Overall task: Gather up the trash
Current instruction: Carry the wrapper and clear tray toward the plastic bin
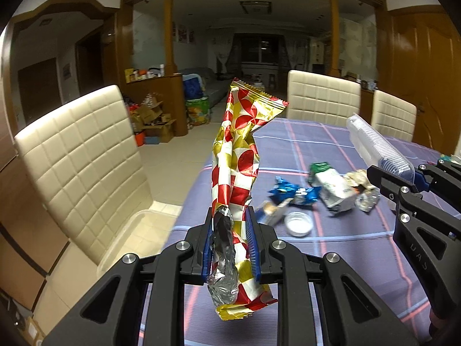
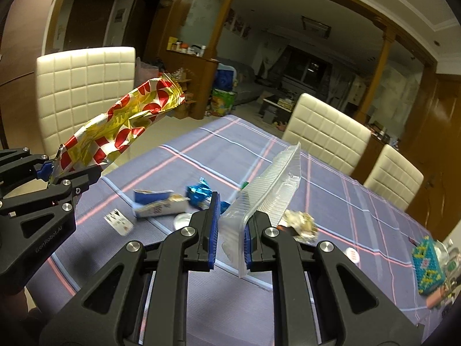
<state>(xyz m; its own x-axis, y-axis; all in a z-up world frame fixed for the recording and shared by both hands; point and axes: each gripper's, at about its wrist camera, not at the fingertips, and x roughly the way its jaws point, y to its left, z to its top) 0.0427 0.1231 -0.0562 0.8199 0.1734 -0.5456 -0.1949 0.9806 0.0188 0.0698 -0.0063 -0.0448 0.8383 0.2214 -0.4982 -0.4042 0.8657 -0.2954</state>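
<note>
My left gripper (image 1: 230, 248) pinched a red and gold wrapper (image 1: 239, 155). My right gripper (image 2: 230, 230) clamped a clear plastic tray (image 2: 273, 184) above the table (image 2: 331, 178), scraps (image 1: 317, 190) lying beyond.

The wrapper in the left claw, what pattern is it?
Red, gold and white checks and circles on the wrapper, silver inside; clearest in the left wrist view.

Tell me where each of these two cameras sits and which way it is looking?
Left wrist view: sits on the left claw, looking along it over the table; its own black fingers grip a red and gold wrapper, and the right claw shows at the right edge.
Right wrist view: sits on the right claw, facing the same table; it grips a clear plastic tray, with the left claw at the left edge.
Shared: both claws, the wrapper, the tray, the blue foil wrapper, the cream chairs.
</note>
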